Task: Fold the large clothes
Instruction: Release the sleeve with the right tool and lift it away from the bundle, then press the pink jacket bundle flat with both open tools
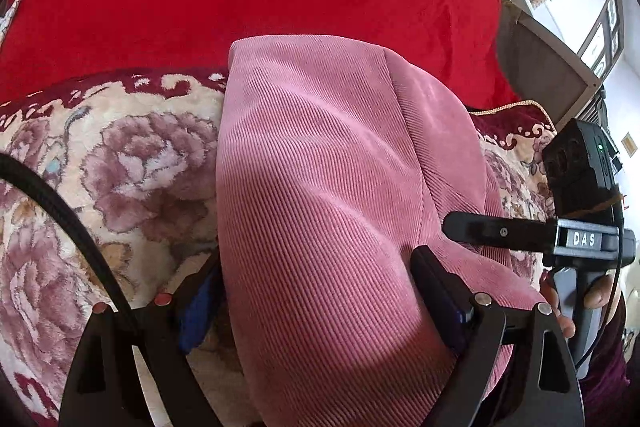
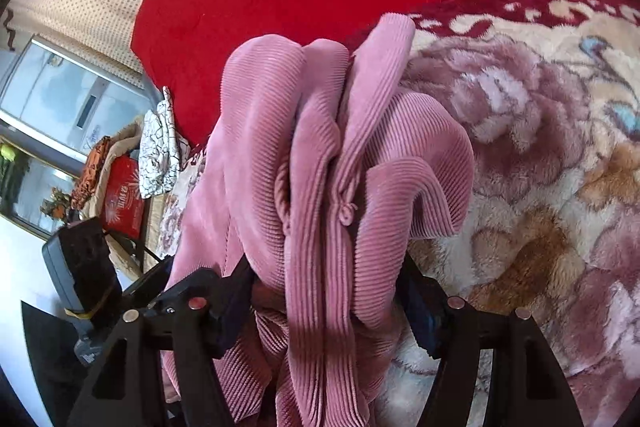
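Pink garment [image 1: 320, 195] bunched between both tongs, on floral blanket [image 1: 100, 167].

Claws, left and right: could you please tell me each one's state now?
Left claw: shut on pink garment.
Right claw: shut on pink garment.

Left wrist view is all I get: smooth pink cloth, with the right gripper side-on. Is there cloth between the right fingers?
Observer: Yes. In the right wrist view the pink garment is bunched into several upright folds that run down between the fingers of the right gripper.
Operator: Anything in that bunch that could snag?
Observer: A small knotted bit sits on a middle fold, above the fingers. I can't tell whether it's a button or a tie.
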{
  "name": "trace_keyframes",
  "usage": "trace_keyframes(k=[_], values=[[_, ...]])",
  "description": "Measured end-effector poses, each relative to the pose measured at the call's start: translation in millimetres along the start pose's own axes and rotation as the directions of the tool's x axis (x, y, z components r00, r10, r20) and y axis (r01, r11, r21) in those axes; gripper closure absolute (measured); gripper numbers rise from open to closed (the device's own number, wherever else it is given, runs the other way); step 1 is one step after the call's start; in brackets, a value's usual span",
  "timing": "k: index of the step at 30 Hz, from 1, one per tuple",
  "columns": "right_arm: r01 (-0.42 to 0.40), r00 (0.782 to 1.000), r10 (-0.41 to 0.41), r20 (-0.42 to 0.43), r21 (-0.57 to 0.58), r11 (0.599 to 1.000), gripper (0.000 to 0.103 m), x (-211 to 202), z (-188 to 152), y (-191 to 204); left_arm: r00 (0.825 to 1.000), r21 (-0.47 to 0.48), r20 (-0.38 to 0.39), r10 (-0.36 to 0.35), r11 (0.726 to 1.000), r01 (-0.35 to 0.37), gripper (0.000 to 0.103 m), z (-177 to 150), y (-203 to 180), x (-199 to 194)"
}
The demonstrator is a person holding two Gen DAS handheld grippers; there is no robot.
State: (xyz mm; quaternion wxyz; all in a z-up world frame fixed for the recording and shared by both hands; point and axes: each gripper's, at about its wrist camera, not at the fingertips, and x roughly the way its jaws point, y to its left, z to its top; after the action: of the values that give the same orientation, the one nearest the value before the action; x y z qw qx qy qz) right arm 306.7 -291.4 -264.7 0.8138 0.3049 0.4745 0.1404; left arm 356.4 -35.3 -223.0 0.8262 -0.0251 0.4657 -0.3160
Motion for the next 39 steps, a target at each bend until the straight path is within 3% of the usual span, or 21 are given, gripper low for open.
trace_keyframes(k=[6,11,14,17,19,21,26,30,32,39], values=[[0.019,1.000,-0.018,0.017,-0.016,1.000,0.032,-11.3,0.6,12.6,0.996,0.061,0.082,0.031,0.997,-0.036,0.012,1.4,-11.8,-23.6],[0.088,0.991,-0.077,0.109,-0.104,0.991,0.032,-39.0,1.8,31.1,0.981,0.093,0.180,-0.068,0.994,0.052,0.012,1.4,-19.5,-56.3],[0.151,0.974,-0.123,0.191,-0.143,0.978,0.032,-52.6,3.7,43.6,0.987,0.116,0.134,-0.087,0.991,0.072,0.012,-1.7,-24.7,-46.8],[0.160,0.959,-0.105,0.262,-0.198,0.967,0.032,-64.8,7.5,62.5,0.999,0.134,0.043,-0.009,0.991,0.003,0.012,-6.5,-28.3,-16.2],[0.145,0.958,-0.075,0.278,-0.240,0.960,0.033,-66.3,12.7,77.7,0.998,0.167,0.042,0.048,0.985,-0.054,0.011,-9.8,-32.5,-7.3],[0.153,0.960,-0.074,0.270,-0.284,0.947,0.033,-60.5,18.4,93.5,0.998,0.172,0.049,0.042,0.984,-0.050,0.011,-10.0,-32.9,-9.2],[0.163,0.973,-0.108,0.204,-0.276,0.947,0.051,-26.6,44.5,104.4,0.998,0.177,0.055,0.034,0.983,-0.044,0.011,-11.8,-32.0,-8.8],[0.242,0.969,-0.221,0.115,-0.227,0.943,0.065,20.0,56.1,79.1,0.998,0.195,0.056,0.025,0.980,-0.035,0.010,-12.3,-30.1,-5.9],[0.227,0.973,-0.215,0.086,-0.181,0.957,0.068,36.4,60.5,57.5,0.998,0.207,0.057,0.028,0.978,-0.039,0.010,-13.6,-31.0,-6.0],[0.210,0.975,-0.189,0.117,-0.206,0.956,0.071,15.2,51.4,61.0,0.999,0.205,0.050,0.019,0.978,-0.029,0.010,-17.2,-27.0,-10.7]])
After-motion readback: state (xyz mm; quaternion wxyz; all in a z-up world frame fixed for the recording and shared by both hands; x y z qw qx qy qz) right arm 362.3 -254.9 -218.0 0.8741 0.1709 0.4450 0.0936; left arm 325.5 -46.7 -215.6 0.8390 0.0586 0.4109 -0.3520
